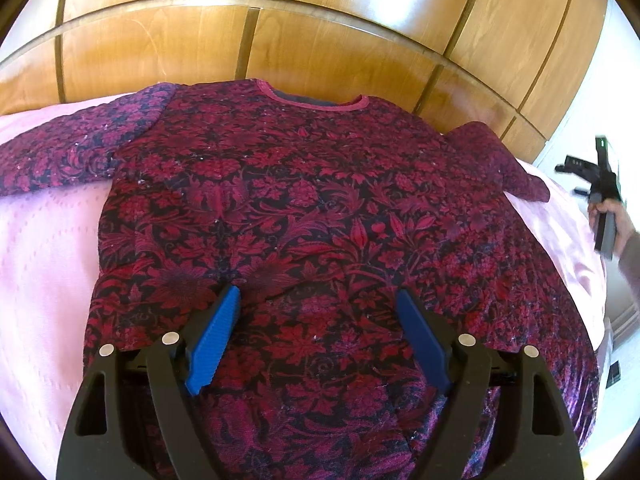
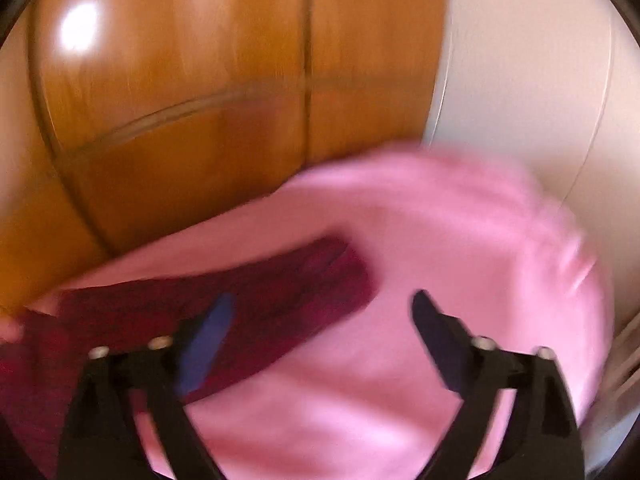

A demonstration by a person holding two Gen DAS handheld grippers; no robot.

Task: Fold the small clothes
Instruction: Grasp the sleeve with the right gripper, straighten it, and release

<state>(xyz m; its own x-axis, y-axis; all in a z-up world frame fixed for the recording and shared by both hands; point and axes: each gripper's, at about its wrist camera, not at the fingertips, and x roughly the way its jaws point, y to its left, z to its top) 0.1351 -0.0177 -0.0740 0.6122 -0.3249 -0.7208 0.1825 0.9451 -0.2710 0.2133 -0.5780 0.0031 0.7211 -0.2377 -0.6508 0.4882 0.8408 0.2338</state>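
A small dark red floral long-sleeved top (image 1: 304,208) lies spread flat, neckline away from me, on a pink bedspread (image 1: 44,264). My left gripper (image 1: 320,296) is open and empty, hovering over the top's lower middle. In the blurred right wrist view my right gripper (image 2: 324,304) is open and empty above the bedspread (image 2: 400,320), with the top's right sleeve (image 2: 248,292) lying under its left finger. The right gripper also shows in the left wrist view (image 1: 600,192), off the bed's right edge.
A glossy wooden wardrobe (image 1: 280,40) stands right behind the bed. A white door or wall (image 2: 520,80) is to the right. The bedspread's right edge (image 1: 592,280) drops off near the right gripper.
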